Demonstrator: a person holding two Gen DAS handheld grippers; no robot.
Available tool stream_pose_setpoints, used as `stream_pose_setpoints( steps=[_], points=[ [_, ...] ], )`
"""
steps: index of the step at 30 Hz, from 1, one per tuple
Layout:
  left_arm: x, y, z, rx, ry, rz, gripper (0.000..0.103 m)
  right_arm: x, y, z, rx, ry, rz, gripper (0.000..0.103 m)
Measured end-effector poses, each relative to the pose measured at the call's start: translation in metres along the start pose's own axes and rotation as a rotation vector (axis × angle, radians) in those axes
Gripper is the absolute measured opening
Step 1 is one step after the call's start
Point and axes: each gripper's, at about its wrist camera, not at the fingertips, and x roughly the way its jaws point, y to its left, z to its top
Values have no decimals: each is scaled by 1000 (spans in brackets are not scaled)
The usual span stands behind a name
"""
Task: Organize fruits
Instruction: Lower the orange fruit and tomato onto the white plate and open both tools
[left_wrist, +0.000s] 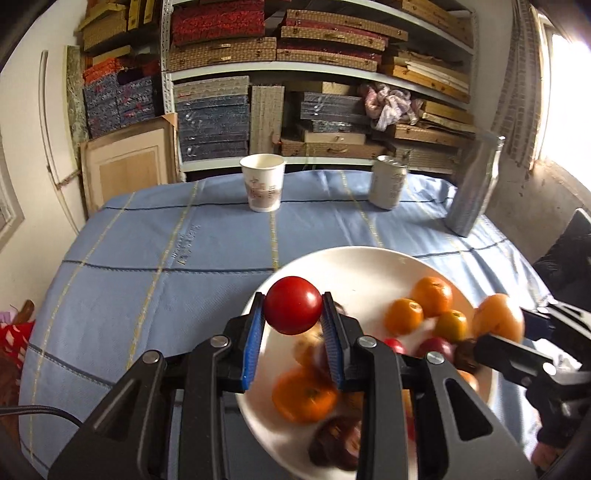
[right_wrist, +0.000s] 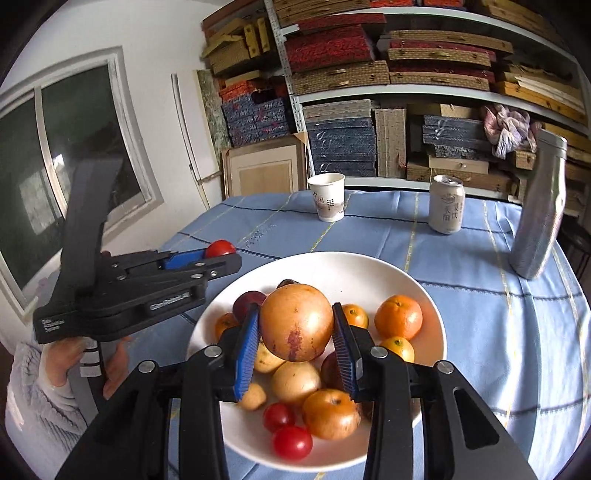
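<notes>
A white bowl (right_wrist: 384, 266) holds several fruits: oranges (right_wrist: 398, 316), small red tomatoes (right_wrist: 292, 443), yellow-brown pears and dark plums. My left gripper (left_wrist: 293, 314) is shut on a red tomato (left_wrist: 293, 305) and holds it above the bowl's (left_wrist: 354, 258) left rim; it also shows in the right wrist view (right_wrist: 221, 254), left of the bowl. My right gripper (right_wrist: 295, 328) is shut on a large yellow-orange fruit (right_wrist: 295, 321) above the bowl's middle. That fruit shows in the left wrist view (left_wrist: 498, 321) at the right.
On the blue tablecloth (left_wrist: 166, 240) stand a paper cup (left_wrist: 263, 186), a silver drink can (left_wrist: 388, 181) and a tall silver bottle (left_wrist: 474, 184) at the far side. Shelves of stacked boxes (left_wrist: 314, 55) lie behind the table. A window (right_wrist: 74, 155) is at the left.
</notes>
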Motion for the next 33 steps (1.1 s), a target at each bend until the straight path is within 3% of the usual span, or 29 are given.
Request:
stream_pose_setpoints(
  steps=[10,33],
  points=[
    [29,10,-2,7,7,36,30,28,11,-3,-65,29,-20,39],
    [35,-4,-9,60,9,67,30,45,6,-11,-52,79,-35,39]
  ],
)
